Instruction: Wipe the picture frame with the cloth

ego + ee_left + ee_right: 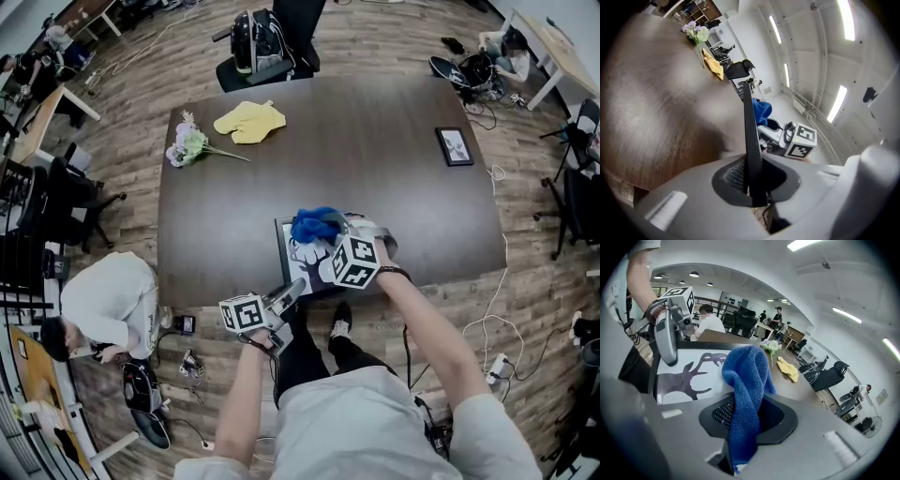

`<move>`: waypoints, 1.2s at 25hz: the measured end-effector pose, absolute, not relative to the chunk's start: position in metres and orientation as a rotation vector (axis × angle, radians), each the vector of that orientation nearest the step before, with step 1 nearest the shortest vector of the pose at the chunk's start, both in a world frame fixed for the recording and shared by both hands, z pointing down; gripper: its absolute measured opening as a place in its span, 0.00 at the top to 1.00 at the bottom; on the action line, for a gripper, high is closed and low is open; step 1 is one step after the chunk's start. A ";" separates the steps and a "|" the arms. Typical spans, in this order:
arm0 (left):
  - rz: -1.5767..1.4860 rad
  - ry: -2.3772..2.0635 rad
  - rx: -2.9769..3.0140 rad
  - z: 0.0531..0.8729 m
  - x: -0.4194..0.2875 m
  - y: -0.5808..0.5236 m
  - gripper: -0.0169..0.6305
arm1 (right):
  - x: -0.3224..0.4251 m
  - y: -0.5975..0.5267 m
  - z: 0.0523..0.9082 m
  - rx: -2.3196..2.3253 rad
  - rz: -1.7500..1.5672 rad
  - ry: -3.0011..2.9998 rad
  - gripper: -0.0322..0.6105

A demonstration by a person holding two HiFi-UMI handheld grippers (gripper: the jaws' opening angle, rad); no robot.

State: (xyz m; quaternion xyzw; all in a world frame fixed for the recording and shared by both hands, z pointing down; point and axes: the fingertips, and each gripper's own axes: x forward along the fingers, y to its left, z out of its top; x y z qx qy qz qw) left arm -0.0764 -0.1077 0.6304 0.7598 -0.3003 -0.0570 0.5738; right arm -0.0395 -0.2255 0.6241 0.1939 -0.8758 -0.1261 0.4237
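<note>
A picture frame (302, 262) with a dark branching silhouette on white lies at the near edge of the dark table (375, 169). My left gripper (289, 294) is shut on the frame's near left edge; in the left gripper view the thin black edge (749, 136) stands between the jaws. My right gripper (326, 234) is shut on a blue cloth (316, 225), which rests bunched on the far part of the picture. In the right gripper view the cloth (747, 380) hangs out of the jaws over the picture (689, 376), with the left gripper (670, 333) beyond it.
A yellow cloth (249, 121) and a bunch of flowers (190, 143) lie at the table's far left. A small black frame (455, 146) lies at the far right. An office chair (267, 42) stands behind the table. A person (103, 305) crouches on the floor at left.
</note>
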 end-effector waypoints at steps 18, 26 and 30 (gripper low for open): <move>-0.080 -0.741 1.781 0.640 -0.073 -0.109 0.86 | -0.095 -0.158 0.609 0.217 -0.407 -2.313 0.81; -0.117 -0.785 1.754 0.640 -0.079 -0.106 0.86 | -0.072 -0.129 0.628 0.020 -0.363 -2.270 0.81; -0.148 -0.800 1.766 0.632 -0.084 -0.108 0.86 | -0.052 -0.146 0.634 0.093 -0.352 -2.237 0.81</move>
